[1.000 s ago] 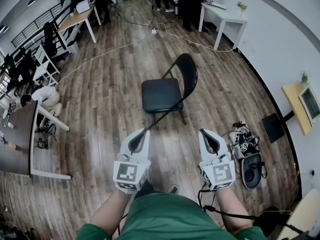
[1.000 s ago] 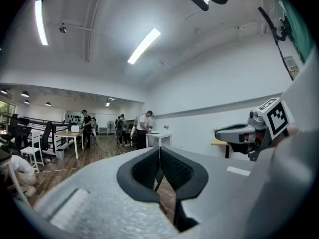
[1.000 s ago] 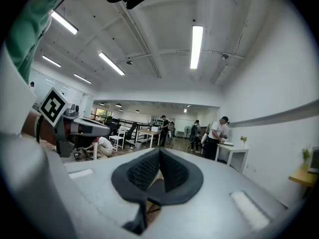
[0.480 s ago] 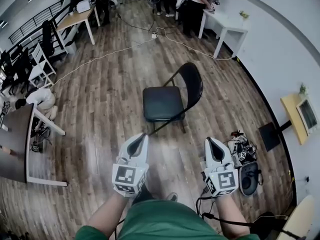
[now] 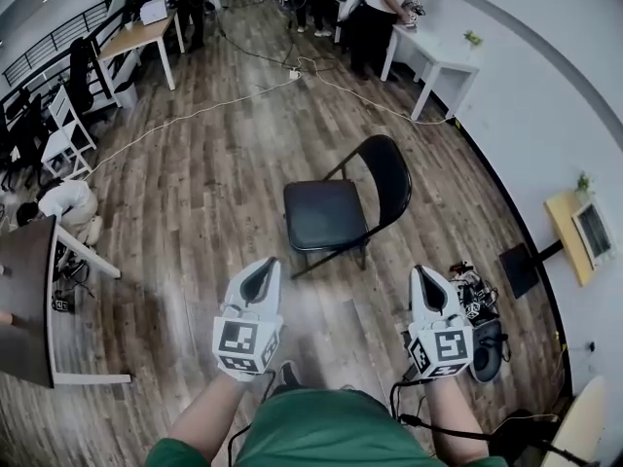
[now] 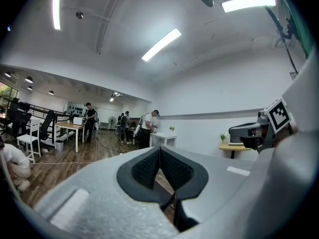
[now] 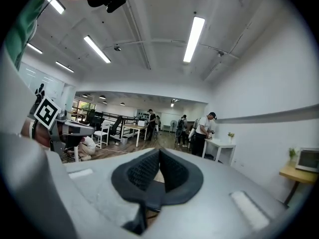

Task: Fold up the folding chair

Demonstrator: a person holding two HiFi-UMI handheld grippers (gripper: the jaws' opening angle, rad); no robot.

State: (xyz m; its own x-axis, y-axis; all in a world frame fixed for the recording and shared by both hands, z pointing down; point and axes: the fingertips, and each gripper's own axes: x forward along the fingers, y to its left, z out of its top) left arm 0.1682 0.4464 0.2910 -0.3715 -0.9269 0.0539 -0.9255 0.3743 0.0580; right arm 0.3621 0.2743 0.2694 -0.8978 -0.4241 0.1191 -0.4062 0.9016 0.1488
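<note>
The black folding chair (image 5: 329, 214) stands unfolded on the wood floor, with its seat flat and its backrest (image 5: 391, 175) at the right. Both grippers are held level in front of me, short of the chair and not touching it. My left gripper (image 5: 263, 267) points at the chair's front left leg; its jaws are shut and empty, and its black pads (image 6: 149, 167) meet. My right gripper (image 5: 424, 274), to the chair's right, is also shut and empty, with its pads (image 7: 148, 172) together. From the gripper views the chair is almost wholly hidden behind the jaws.
Black gear and tangled cables (image 5: 479, 305) lie on the floor beside my right gripper. A dark table (image 5: 27, 295) stands at the left, and a person crouches (image 5: 60, 202) beyond it. White tables (image 5: 440, 58) and standing people fill the far end. A cable (image 5: 195, 107) crosses the floor.
The chair now sits nearer and lower in the head view as I have come closer. Both grippers stayed shut; the right one has drifted to the right.
</note>
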